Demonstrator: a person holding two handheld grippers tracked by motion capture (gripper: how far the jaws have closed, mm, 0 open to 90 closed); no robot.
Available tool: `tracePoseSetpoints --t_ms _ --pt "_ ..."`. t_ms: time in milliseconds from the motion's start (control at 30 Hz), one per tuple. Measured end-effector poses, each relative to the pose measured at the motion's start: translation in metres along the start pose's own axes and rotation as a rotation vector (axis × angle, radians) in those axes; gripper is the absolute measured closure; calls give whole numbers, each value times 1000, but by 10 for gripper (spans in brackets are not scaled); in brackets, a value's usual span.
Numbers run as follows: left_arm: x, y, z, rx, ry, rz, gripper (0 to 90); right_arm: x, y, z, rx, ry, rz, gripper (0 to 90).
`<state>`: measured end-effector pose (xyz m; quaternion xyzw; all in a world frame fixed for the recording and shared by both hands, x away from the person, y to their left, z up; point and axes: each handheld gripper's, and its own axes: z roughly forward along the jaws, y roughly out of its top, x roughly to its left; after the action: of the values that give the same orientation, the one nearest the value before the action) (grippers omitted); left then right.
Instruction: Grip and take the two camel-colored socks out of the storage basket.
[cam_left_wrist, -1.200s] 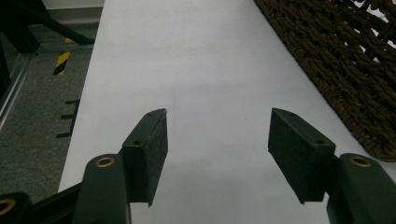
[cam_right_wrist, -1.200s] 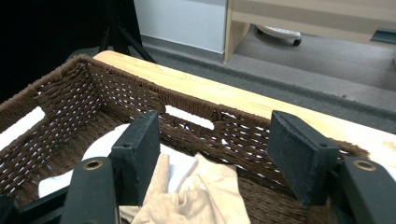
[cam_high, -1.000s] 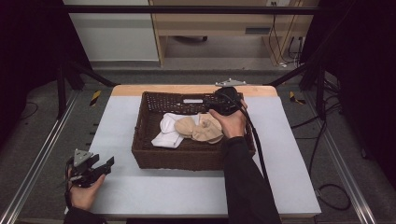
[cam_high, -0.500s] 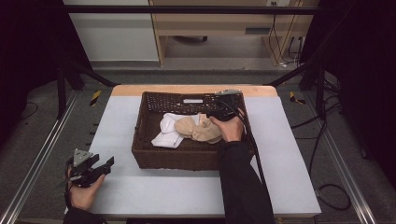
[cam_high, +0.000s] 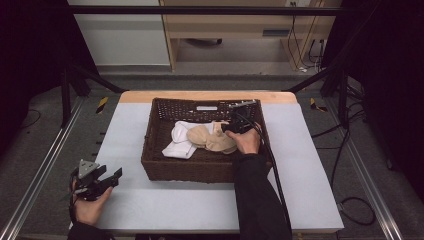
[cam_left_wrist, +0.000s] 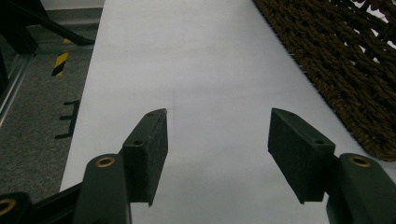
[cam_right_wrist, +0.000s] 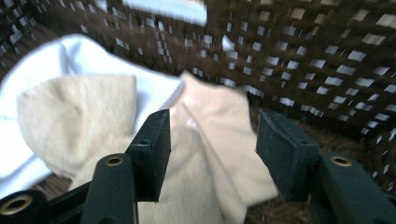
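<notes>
A dark brown wicker basket (cam_high: 160, 165) stands in the middle of the white table. Inside it lie a beige cloth (cam_high: 207, 140) (cam_right_wrist: 205, 154) and a white cloth (cam_high: 177, 145) (cam_right_wrist: 60, 60), the beige one partly on top. My right gripper (cam_high: 225, 126) (cam_right_wrist: 212, 154) is down inside the basket, open, its jaws just above the beige cloth with nothing clamped. My left gripper (cam_high: 112, 179) (cam_left_wrist: 217, 154) is held open over the table's front left, empty, with the basket's outer wall (cam_left_wrist: 336, 70) off to its right.
The table (cam_high: 300, 165) has bare white surface on both sides of the basket and in front of it. A cable (cam_high: 272, 165) trails from the right gripper along the sleeve. Metal frame rails (cam_high: 45, 160) run along the table's sides, with floor beyond.
The right gripper has dropped from the basket's far right rim down into the basket, over the beige cloth. The left gripper has stayed in place.
</notes>
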<state>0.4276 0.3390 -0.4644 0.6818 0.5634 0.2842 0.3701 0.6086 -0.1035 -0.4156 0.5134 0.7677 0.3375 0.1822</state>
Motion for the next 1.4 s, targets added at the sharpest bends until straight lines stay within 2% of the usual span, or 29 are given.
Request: tracePoseSetpoints --t_ms 67,100,200,233,267,367,400,567,600,633,767,867,967,1033,1133,1167,1200,1267,1300,1367,1400 --pt "0 0 0 2 0 0 377 0 -2 4 42 1 -3 459" --pt "0 0 0 2 0 0 377 0 -2 4 42 1 -3 459" --pt "0 0 0 2 1 -1 377 2 -5 8 92 26 -19 460" --pt "0 0 0 2 1 -1 377 2 -5 8 92 26 -19 460" --pt "0 0 0 3 1 0 377 2 -6 10 119 34 -22 466" --pt "0 0 1 4 0 0 377 2 -7 11 138 40 -19 497" --pt "0 0 1 5 0 0 377 2 -7 11 143 42 -22 516" --pt "1 0 1 5 -1 -2 377 2 -6 10 178 76 -7 725" --pt "1 0 1 5 -1 -1 378 1 -6 10 193 92 4 803" --pt "1 0 1 5 -1 -3 377 1 -5 9 196 99 13 835" --pt "1 0 1 6 -2 -3 378 1 -3 5 192 106 22 860" --pt "2 0 1 9 0 -3 377 2 2 -4 152 102 15 864" --pt "2 0 1 11 3 -5 378 5 10 -19 82 103 -12 864" --pt "2 0 1 10 2 -4 378 7 16 -34 35 109 -36 864" --pt "1 0 1 11 1 -3 377 9 22 -55 -42 138 -41 865" --pt "1 -1 1 12 2 -2 377 11 25 -68 -67 147 -57 865" --pt "1 -1 1 12 3 -2 377 11 25 -68 -67 147 -57 865" --pt "1 -1 1 10 2 -2 377 14 27 -83 -100 161 -70 865" --pt "1 -1 1 11 3 -2 377 17 28 -99 -134 179 -82 866" --pt "1 -1 1 12 5 -2 378 20 28 -113 -164 194 -93 867" --pt "1 -1 1 12 5 -2 378 20 28 -113 -164 194 -93 867"
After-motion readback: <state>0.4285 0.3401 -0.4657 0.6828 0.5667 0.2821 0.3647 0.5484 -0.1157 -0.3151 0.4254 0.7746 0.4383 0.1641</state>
